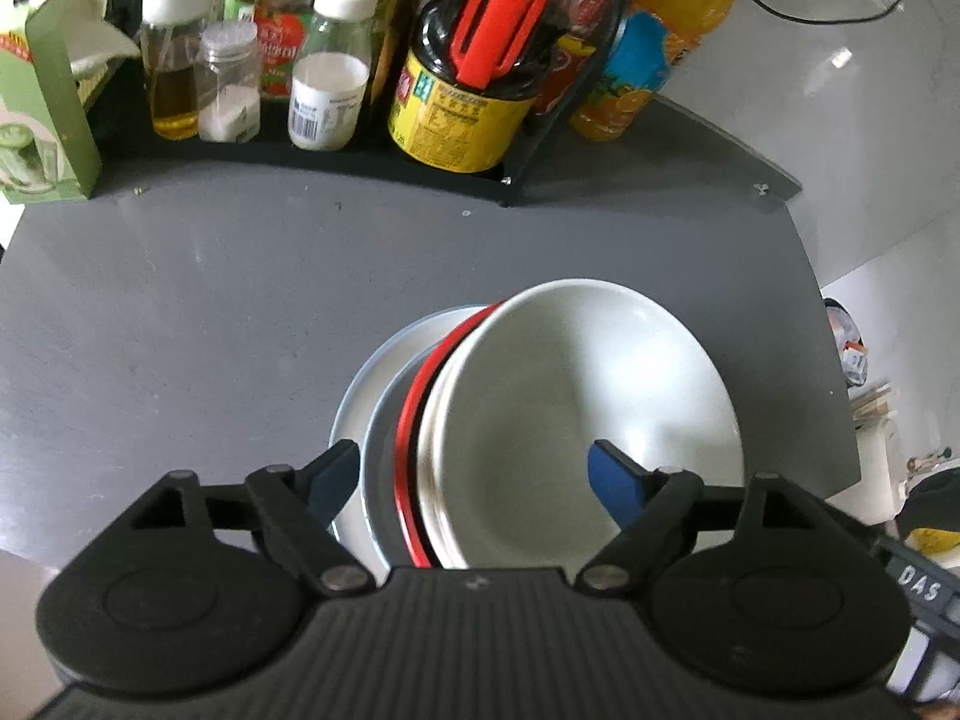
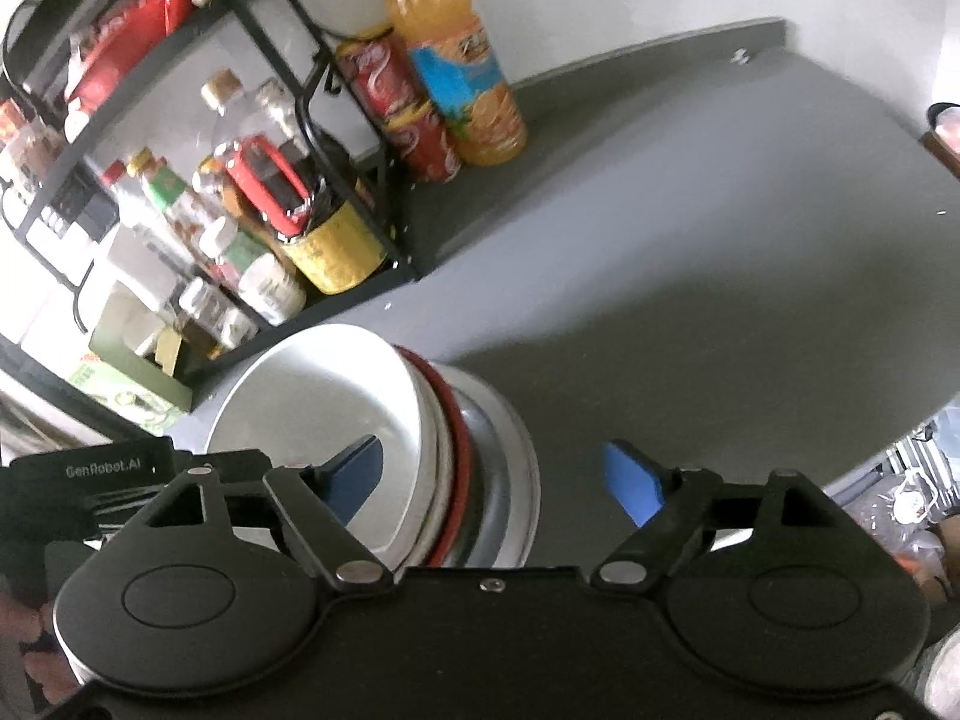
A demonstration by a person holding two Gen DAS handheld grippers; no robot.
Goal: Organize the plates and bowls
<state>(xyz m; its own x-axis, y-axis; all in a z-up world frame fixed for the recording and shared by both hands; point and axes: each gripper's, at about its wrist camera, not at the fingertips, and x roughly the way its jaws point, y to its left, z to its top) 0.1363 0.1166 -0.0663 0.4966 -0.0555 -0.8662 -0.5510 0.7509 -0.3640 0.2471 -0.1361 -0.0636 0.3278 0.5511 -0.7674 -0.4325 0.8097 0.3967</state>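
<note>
Grey table [image 1: 180, 312] carries a stack near its right-near part: white bowl [image 1: 576, 414] tilted on top, red-rimmed dish [image 1: 411, 420] under it, pale plates [image 1: 366, 384] at the bottom. Left hand-held gripper [image 1: 474, 480] has fingers spread apart, straddling the bowl's left rim, nothing gripped. Right hand-held gripper [image 2: 495, 477] is also spread wide, straddling the right rim. Likely next: settle the bowl level; close slowly on the rim. Shelf rack [image 1: 336, 150] of bottles stands far behind, well apart.
</note>
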